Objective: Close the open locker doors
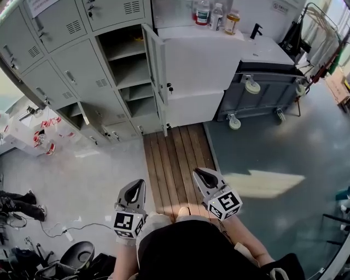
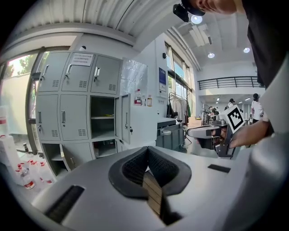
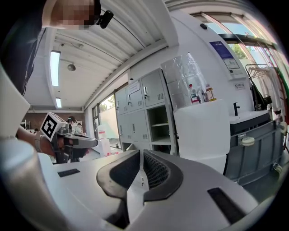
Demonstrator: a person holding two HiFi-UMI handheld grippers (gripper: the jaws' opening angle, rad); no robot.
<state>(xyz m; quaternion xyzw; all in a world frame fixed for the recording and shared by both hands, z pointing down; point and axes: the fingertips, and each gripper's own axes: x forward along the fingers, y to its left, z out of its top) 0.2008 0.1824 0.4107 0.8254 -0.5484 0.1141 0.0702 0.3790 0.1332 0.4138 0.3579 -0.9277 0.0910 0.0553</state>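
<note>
Grey metal door (image 1: 156,76), likely light and stiff: push its free edge. Left gripper (image 1: 136,186) and right gripper (image 1: 200,174) are closed, empty.

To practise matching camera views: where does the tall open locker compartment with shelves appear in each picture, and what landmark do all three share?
Head view: open compartment in the upper centre-left, with its door swung out.
Left gripper view: left of centre.
Right gripper view: just right of centre.
Shared landmark: bottles on the white cabinet, right of the compartment.
</note>
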